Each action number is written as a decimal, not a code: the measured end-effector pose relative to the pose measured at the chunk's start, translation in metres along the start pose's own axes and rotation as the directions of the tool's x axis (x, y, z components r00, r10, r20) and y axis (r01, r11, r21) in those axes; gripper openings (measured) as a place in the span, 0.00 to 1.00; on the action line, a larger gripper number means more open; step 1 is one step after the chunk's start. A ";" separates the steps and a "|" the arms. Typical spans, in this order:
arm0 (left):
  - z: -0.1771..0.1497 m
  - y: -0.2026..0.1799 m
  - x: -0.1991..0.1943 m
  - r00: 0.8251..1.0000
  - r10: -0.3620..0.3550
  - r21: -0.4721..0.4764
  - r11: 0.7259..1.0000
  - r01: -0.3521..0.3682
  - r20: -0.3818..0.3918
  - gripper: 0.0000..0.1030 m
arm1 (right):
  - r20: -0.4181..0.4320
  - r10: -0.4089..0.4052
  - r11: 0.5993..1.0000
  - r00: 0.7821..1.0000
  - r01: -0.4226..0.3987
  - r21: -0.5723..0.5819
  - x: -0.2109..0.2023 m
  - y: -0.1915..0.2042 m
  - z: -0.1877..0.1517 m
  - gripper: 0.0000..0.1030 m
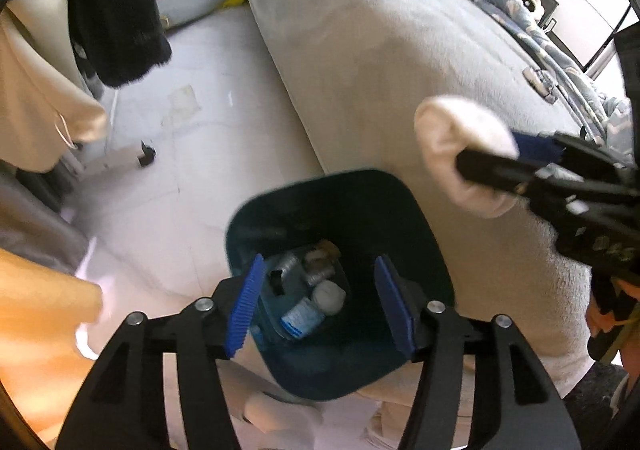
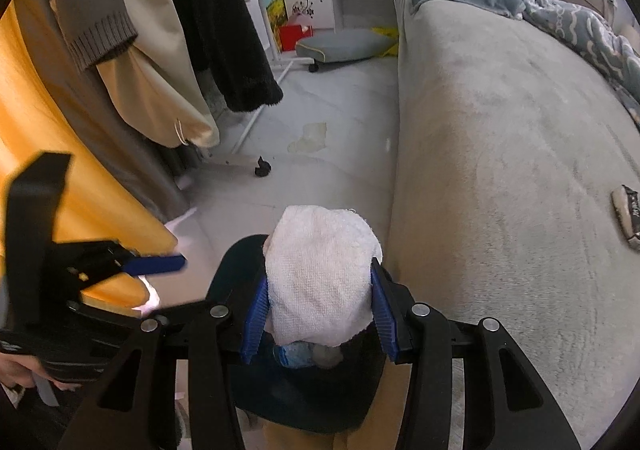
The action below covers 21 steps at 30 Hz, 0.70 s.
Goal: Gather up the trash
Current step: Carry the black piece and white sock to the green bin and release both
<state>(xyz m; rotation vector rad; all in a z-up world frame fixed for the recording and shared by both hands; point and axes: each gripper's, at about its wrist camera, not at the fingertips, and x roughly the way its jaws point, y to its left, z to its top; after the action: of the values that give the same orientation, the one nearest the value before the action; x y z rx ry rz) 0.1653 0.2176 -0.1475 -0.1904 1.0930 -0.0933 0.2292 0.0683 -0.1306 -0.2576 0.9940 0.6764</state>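
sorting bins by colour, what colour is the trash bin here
Dark teal-blue trash bin, clearest in the left wrist view, where its inside shows.

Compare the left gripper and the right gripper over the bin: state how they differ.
The left gripper stands open with nothing between its pads; the right gripper is shut on a crumpled white paper towel. The left gripper hangs directly over the dark bin, framing the trash inside, while in the left wrist view the right gripper sits off to the side, beside the bin's rim. Both have black fingers with blue ribbed pads.
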 end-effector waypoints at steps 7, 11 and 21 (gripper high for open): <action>0.009 0.021 -0.024 0.994 0.025 0.005 1.000 -0.026 0.103 0.61 | -0.056 0.009 1.000 0.998 -0.010 -0.004 0.028 0.012 0.001 0.46; 0.011 0.027 -0.037 0.988 0.033 0.010 0.999 -0.035 0.154 0.61 | -0.090 0.014 1.000 0.996 -0.015 -0.006 0.047 0.021 -0.001 0.46; 0.013 0.051 -0.072 0.957 0.042 0.003 0.999 -0.045 0.286 0.61 | -0.185 -0.006 0.999 0.983 -0.004 -0.054 0.089 0.045 -0.006 0.46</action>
<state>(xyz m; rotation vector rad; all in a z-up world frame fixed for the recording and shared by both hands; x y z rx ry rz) 0.1433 0.2812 -0.0892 -0.1657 0.8071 -0.0298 0.2291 0.1360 -0.2038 -0.3739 1.1544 0.6874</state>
